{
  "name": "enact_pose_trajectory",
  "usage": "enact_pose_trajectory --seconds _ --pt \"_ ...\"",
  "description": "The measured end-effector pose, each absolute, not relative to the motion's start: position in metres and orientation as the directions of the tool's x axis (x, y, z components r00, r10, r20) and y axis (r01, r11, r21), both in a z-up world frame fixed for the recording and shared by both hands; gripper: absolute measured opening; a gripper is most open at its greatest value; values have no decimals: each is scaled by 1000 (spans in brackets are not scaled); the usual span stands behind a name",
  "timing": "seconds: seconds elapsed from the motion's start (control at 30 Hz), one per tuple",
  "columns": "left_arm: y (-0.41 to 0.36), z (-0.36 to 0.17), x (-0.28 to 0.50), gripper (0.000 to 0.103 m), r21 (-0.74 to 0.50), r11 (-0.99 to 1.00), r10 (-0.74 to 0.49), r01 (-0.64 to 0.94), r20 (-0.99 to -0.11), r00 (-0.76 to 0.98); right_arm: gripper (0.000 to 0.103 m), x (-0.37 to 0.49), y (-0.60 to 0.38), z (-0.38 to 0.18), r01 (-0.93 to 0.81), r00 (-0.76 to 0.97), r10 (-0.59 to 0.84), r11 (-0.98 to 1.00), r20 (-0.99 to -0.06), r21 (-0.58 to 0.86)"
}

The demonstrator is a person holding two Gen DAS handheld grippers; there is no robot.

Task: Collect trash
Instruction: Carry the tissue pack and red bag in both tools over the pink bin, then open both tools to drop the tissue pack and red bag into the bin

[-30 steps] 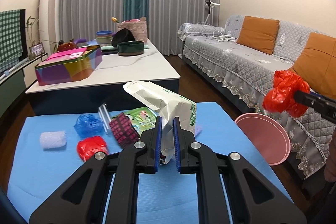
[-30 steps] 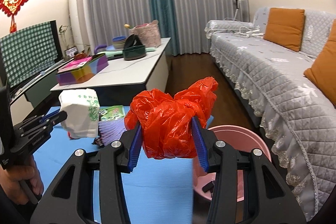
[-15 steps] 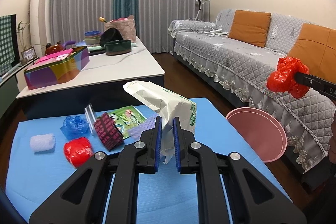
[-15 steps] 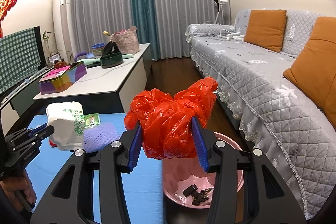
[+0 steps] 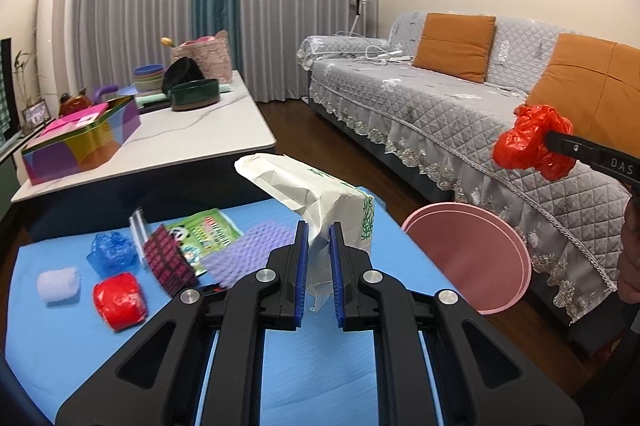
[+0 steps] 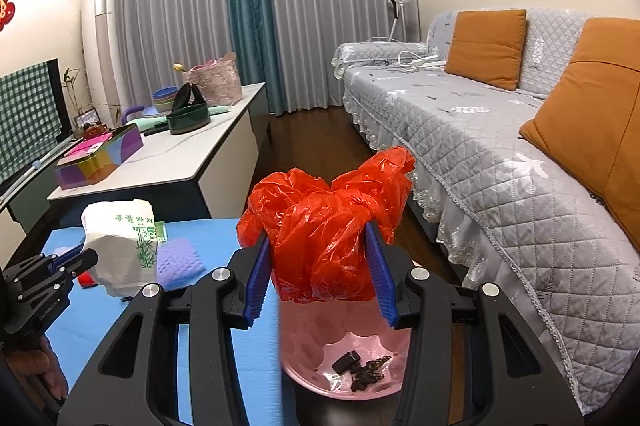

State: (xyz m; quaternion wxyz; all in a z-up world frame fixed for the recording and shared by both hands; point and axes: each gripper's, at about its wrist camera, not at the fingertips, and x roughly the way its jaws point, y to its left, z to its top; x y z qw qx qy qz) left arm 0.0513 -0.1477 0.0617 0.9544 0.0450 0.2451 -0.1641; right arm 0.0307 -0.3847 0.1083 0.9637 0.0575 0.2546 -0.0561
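My left gripper (image 5: 319,278) is shut on a white tissue pack wrapper (image 5: 320,194) and holds it above the blue mat (image 5: 300,366); it also shows in the right wrist view (image 6: 120,246). My right gripper (image 6: 320,278) is shut on a crumpled red plastic bag (image 6: 328,222) directly above the pink bin (image 6: 316,346), which holds dark scraps (image 6: 360,370). In the left wrist view the red bag (image 5: 532,142) hangs above and right of the bin (image 5: 468,258). On the mat lie a red wad (image 5: 119,300), a blue wad (image 5: 110,252), a white wad (image 5: 58,284), a dark red packet (image 5: 168,264), a green packet (image 5: 206,232) and a purple pad (image 5: 248,254).
A white coffee table (image 5: 160,142) with a colourful box (image 5: 80,142), bowls and a basket stands behind the mat. A grey sofa (image 5: 460,114) with orange cushions runs along the right. Dark wood floor lies between them.
My right gripper has carried the red bag to the right, from over the mat's edge to above the pink bin. My left gripper still holds the wrapper and has shifted slightly right.
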Motion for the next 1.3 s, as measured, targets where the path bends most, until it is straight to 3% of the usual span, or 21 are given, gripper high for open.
enact_pose_trajectory --seconds 1.3 --pt "-298 24 129 12 -34 820 -499 572 -533 684 48 65 -452 38 295 753 -212 955 -623 32"
